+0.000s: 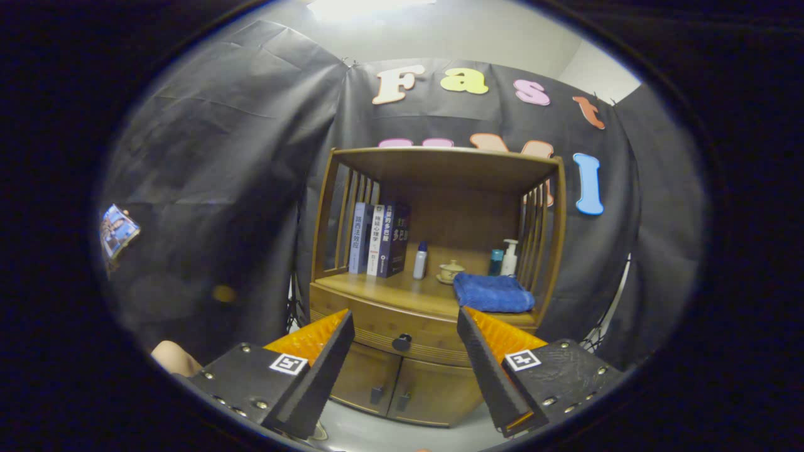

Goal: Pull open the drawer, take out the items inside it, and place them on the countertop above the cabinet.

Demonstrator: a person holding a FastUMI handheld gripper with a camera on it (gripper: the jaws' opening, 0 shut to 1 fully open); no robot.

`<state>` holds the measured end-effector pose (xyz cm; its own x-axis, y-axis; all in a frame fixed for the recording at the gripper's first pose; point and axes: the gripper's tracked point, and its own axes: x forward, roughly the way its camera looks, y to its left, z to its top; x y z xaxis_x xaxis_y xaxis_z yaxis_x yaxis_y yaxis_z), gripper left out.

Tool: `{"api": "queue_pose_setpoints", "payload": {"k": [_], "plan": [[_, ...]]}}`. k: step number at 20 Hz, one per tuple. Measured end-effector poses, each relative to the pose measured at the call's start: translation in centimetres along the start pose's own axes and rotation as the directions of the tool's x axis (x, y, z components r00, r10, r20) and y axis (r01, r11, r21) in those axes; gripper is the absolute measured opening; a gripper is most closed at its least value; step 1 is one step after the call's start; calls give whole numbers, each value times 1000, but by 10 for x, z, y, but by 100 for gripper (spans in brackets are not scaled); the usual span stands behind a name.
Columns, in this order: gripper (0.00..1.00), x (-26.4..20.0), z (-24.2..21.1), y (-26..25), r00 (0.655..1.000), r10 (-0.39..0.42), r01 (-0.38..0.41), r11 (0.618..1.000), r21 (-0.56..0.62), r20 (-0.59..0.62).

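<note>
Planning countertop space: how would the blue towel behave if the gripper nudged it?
The blue towel, folded on the countertop, probably bunches or slides softly rather than tipping. It looks limp and light. The open gripper hangs ahead of the drawer knob, touching nothing.

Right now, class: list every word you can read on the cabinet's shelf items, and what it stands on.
"路西法效应": spine of the pale book.
"多巴胺": spine of the dark book; the rest is blurred.
Middle book, pump bottle: too small to read.
The gripper has its fingers open, the drawer knob beyond them.
</note>
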<state>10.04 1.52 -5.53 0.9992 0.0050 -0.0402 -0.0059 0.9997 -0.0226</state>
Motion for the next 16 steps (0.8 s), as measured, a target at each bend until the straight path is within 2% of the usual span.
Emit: {"api": "queue_pose_setpoints", "payload": {"k": [3, 10, 12, 16], "plan": [[99, 45, -35, 11, 1000, -18, 18, 1000, 26, -14], [99, 128, -127, -4, 982, -152, 158, 986, 47, -114], [98, 150, -147, 0, 976, -156, 167, 984, 62, -153], [80, 177, -176, -5, 961, -182, 202, 976, 78, -209]]}}
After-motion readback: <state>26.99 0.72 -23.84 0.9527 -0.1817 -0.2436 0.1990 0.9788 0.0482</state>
